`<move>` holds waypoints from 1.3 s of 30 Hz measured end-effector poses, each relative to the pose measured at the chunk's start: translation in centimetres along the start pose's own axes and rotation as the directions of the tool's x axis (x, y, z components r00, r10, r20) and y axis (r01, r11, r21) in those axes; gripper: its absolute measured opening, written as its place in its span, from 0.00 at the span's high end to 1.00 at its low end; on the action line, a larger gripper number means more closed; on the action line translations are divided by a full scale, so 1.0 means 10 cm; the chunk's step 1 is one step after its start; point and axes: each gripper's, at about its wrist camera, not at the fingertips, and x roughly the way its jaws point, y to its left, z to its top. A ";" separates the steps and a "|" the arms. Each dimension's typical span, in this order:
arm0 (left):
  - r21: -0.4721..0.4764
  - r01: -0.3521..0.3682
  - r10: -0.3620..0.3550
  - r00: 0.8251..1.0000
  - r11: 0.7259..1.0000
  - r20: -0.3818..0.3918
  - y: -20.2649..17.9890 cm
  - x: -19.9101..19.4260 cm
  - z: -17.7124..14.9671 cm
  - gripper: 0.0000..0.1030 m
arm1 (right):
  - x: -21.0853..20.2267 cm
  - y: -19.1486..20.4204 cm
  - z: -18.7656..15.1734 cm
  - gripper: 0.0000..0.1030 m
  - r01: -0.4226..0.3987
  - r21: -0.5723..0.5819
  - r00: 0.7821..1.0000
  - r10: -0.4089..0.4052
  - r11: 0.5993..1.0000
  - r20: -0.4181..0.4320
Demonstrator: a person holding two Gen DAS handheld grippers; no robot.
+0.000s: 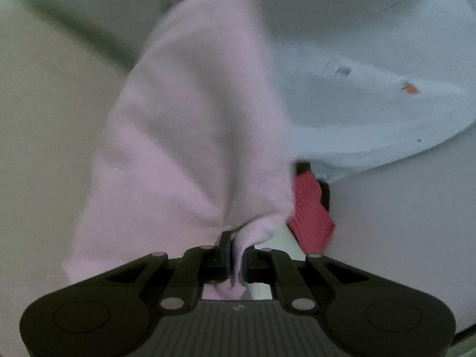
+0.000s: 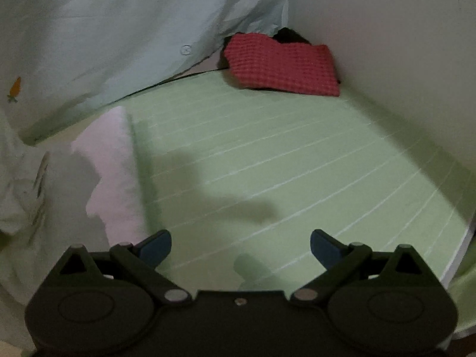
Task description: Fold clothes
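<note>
Pink soft knit garment point(image 1: 193, 125) hangs bunched from the left gripper point(image 1: 235, 263), whose jaws are pinched nearly together on a gathered fold of it; in the right wrist view its pale length point(image 2: 116, 172) trails down at the left edge of the light green striped mattress point(image 2: 267, 178). The right gripper point(image 2: 241, 247) hovers over the mattress, spread wide and holding nothing. A folded red checked cloth point(image 2: 282, 65) lies in the far corner beside a pale blue printed sheet point(image 2: 119, 44). With only one thin pinch bearing the weight, the cloth may slip free or drop crumpled, and the blur suggests swinging.
</note>
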 end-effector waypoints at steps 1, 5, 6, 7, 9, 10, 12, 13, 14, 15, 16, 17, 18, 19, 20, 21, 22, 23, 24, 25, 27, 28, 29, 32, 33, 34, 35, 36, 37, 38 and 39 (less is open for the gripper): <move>-0.022 -0.009 0.009 1.000 1.000 -0.026 0.01 0.17 -0.09 0.91 | 0.00 -0.06 0.00 0.02 0.001 0.002 1.000 -0.001 1.000 -0.001; -0.140 -0.123 0.106 0.987 0.982 -0.122 0.21 0.74 -0.45 0.87 | 0.01 -0.30 0.00 0.02 0.006 0.008 1.000 -0.006 1.000 -0.005; -0.145 -0.136 0.118 0.985 0.980 -0.127 0.22 0.78 -0.48 0.87 | 0.02 -0.36 0.00 0.02 0.007 0.010 1.000 -0.007 1.000 -0.006; -0.145 -0.144 0.126 0.984 0.979 -0.129 0.22 0.80 -0.50 0.87 | 0.02 -0.42 0.00 0.02 0.009 0.012 1.000 -0.009 1.000 -0.007; -0.146 -0.161 0.142 0.981 0.976 -0.133 0.22 0.85 -0.54 0.87 | 0.03 -0.54 0.00 0.02 0.011 0.015 1.000 -0.011 1.000 -0.009; -0.127 -0.172 0.155 0.979 0.977 -0.130 0.16 0.84 -0.53 0.86 | 0.03 -0.59 0.00 0.02 0.012 0.017 1.000 -0.012 1.000 -0.010; -0.081 -0.183 0.172 0.977 0.980 -0.122 0.04 0.79 -0.48 0.83 | 0.03 -0.68 -0.01 0.02 0.012 0.024 1.000 -0.011 1.000 -0.013; -0.057 -0.177 0.170 0.978 0.982 -0.121 -0.03 0.75 -0.48 0.79 | 0.03 -0.68 -0.01 0.02 0.007 0.033 1.000 -0.007 0.999 -0.014; -0.033 -0.172 0.167 0.979 0.985 -0.121 -0.09 0.70 -0.48 0.73 | 0.03 -0.68 -0.02 0.02 0.001 0.041 1.000 -0.001 0.999 -0.014; -0.009 -0.166 0.163 0.979 0.986 -0.121 -0.16 0.65 -0.48 0.69 | 0.03 -0.66 -0.02 0.02 -0.007 0.049 1.000 0.007 0.999 -0.011; 0.000 -0.133 0.132 0.985 0.991 -0.116 -0.20 0.57 -0.48 0.54 | 0.04 -0.62 -0.01 0.02 -0.017 0.056 1.000 0.017 0.998 -0.008; 0.007 -0.095 0.096 0.989 0.995 -0.110 -0.24 0.49 -0.48 0.35 | 0.04 -0.59 0.01 0.02 -0.026 0.063 1.000 0.027 0.998 -0.005; 0.004 -0.055 0.055 0.994 0.998 -0.091 -0.27 0.41 -0.47 0.27 | 0.05 -0.55 0.02 0.02 -0.038 0.068 0.999 0.038 0.997 -0.002; 0.012 -0.033 0.033 0.997 0.999 -0.065 -0.29 0.29 -0.46 0.22 | 0.06 -0.49 0.03 0.02 -0.052 0.068 0.999 0.052 0.996 0.000; 0.023 -0.013 0.014 0.999 1.000 -0.038 -0.30 0.16 -0.45 0.22 | 0.07 -0.43 0.04 0.02 -0.068 0.067 0.998 0.068 0.995 0.001; 0.045 -0.013 0.014 1.000 0.999 -0.017 -0.30 0.04 -0.44 0.22 | 0.08 -0.36 0.06 0.02 -0.086 0.063 0.996 0.086 0.994 0.003; 0.072 -0.034 0.034 0.999 0.997 0.007 -0.28 -0.08 -0.43 0.21 | 0.10 -0.29 0.08 0.02 -0.106 0.056 0.994 0.106 0.993 0.004; 0.099 -0.085 0.082 0.996 0.991 0.037 -0.25 -0.16 -0.42 0.20 | 0.12 -0.22 0.10 0.02 -0.126 0.049 0.992 0.126 0.991 0.006; 0.119 -0.155 0.149 0.987 0.981 0.060 -0.22 -0.22 -0.41 0.20 | 0.15 -0.13 0.12 0.02 -0.152 0.044 0.988 0.152 0.987 0.002; 0.137 -0.228 0.218 0.972 0.964 0.082 -0.18 -0.27 -0.41 0.20 | 0.18 -0.05 0.14 0.02 -0.183 0.040 0.983 0.183 0.982 -0.006; 0.147 -0.348 0.337 0.937 0.926 0.095 -0.02 -0.34 -0.41 0.20 | 0.26 0.12 0.18 0.02 -0.243 0.034 0.970 0.244 0.969 -0.022; 0.136 -0.391 0.381 0.920 0.911 0.090 0.09 -0.39 -0.40 0.20 | 0.29 0.21 0.20 0.03 -0.273 0.031 0.961 0.274 0.962 -0.030; 0.114 -0.402 0.395 0.915 0.908 0.080 0.19 -0.43 -0.40 0.20 | 0.33 0.30 0.22 0.06 -0.303 0.028 0.952 0.304 0.953 -0.039; 0.048 -0.404 0.402 0.915 0.914 0.046 0.43 -0.51 -0.39 0.20 | 0.44 0.56 0.29 0.14 -0.390 0.022 0.918 0.390 0.921 -0.064; 0.038 -0.408 0.406 0.913 0.912 0.040 0.47 -0.51 -0.37 0.20 | 0.48 0.64 0.31 0.15 -0.418 0.020 0.905 0.419 0.908 -0.072; 0.039 -0.415 0.413 0.910 0.909 0.039 0.48 -0.49 -0.34 0.20 | 0.54 0.71 0.32 0.18 -0.425 0.023 0.901 0.426 0.905 -0.088; 0.042 -0.422 0.421 0.906 0.906 0.039 0.49 -0.48 -0.31 0.20 | 0.62 0.77 0.34 0.22 -0.417 0.030 0.902 0.417 0.909 -0.108; 0.044 -0.425 0.423 0.905 0.904 0.041 0.50 -0.48 -0.28 0.20 | 0.66 0.81 0.36 0.51 -0.419 0.026 0.900 0.419 0.908 -0.117; 0.047 -0.426 0.425 0.904 0.903 0.043 0.52 -0.49 -0.25 0.20 | 0.66 0.84 0.40 0.84 -0.430 0.014 0.896 0.428 0.903 -0.118; 0.047 -0.425 0.422 0.905 0.904 0.048 0.49 -0.44 -0.23 0.20 | 0.65 0.87 0.43 0.89 -0.440 0.002 0.891 0.438 0.898 -0.119; 0.046 -0.420 0.418 0.907 0.906 0.054 0.44 -0.38 -0.23 0.20 | 0.65 0.91 0.47 0.94 -0.451 -0.010 0.887 0.447 0.892 -0.120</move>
